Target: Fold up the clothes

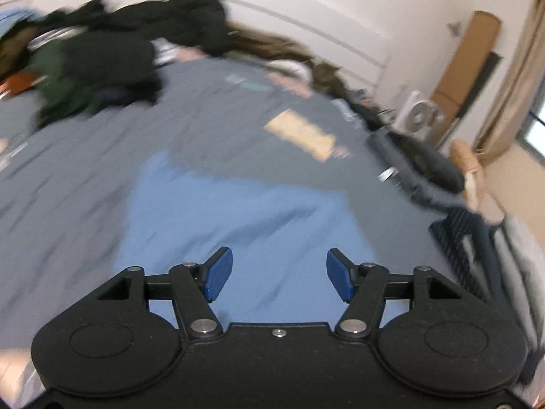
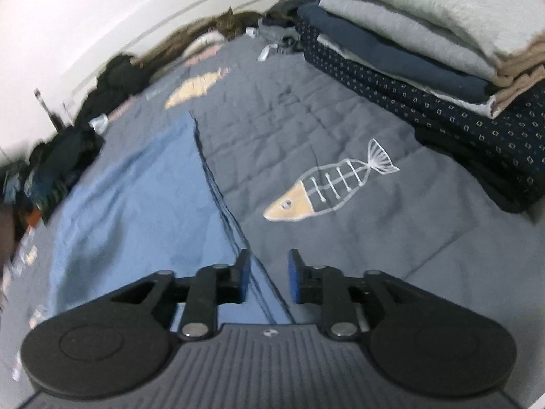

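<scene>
Blue garment (image 2: 136, 204) lies flat on the grey quilt (image 2: 306, 129). Left gripper (image 1: 279, 276) gapes empty above the garment; right gripper (image 2: 267, 274) stands part-open astride its edge, gripping nothing. Risk: 1 careless drag rumples the fold.

Both wrist views look forward and down, close over the grey bedspread (image 2: 289, 129); both share the blue garment (image 1: 221, 211) and the far wall edge.
</scene>
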`<state>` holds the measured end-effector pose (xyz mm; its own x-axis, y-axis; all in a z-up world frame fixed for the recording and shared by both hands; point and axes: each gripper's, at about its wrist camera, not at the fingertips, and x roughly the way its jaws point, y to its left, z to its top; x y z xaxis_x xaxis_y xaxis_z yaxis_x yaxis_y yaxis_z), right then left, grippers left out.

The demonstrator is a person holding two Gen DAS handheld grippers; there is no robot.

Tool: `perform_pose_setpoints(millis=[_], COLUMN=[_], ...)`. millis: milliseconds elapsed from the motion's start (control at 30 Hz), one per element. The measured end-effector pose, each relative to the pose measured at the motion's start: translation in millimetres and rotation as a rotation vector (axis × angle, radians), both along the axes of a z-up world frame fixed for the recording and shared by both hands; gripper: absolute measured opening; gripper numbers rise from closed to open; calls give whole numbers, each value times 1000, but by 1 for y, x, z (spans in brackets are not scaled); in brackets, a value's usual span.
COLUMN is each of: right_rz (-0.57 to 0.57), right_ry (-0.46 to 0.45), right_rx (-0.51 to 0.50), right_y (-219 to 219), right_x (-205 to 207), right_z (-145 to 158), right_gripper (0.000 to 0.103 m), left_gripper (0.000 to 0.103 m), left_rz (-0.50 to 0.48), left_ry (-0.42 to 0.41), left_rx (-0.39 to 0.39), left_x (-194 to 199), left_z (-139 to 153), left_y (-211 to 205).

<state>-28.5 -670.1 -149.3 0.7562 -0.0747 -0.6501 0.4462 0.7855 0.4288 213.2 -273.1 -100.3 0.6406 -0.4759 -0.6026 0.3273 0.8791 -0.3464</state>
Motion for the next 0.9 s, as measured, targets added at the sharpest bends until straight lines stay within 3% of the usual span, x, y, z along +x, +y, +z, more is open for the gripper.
perform_pose_setpoints(millis=[100,267,467,600,733,900], right_rz=[20,57,15,-9,-12,-59], right_ry=[-30,4,48,31,16,25], right_rx=[3,-71,-8,80,172,302], right_y=[7,19,13,8,8,2], right_x=[-1,-1,-16,-32,-43,-46], right_z=[4,5,-3,-3,-6,-18], right_gripper=[40,43,43,43,44,45], left_gripper=[61,61,61,61,61,61], left_rz=[29,-58,51,65,57,75], left_ry=[-39,-85,95,179,159,213], left_rx=[126,310,45,-98,-109,-144], left_x=[-55,-135,-167,-162,-169,-168], left_z=[-9,-26,-60,-64,-63,-77], left_y=[33,45,91,105,104,107])
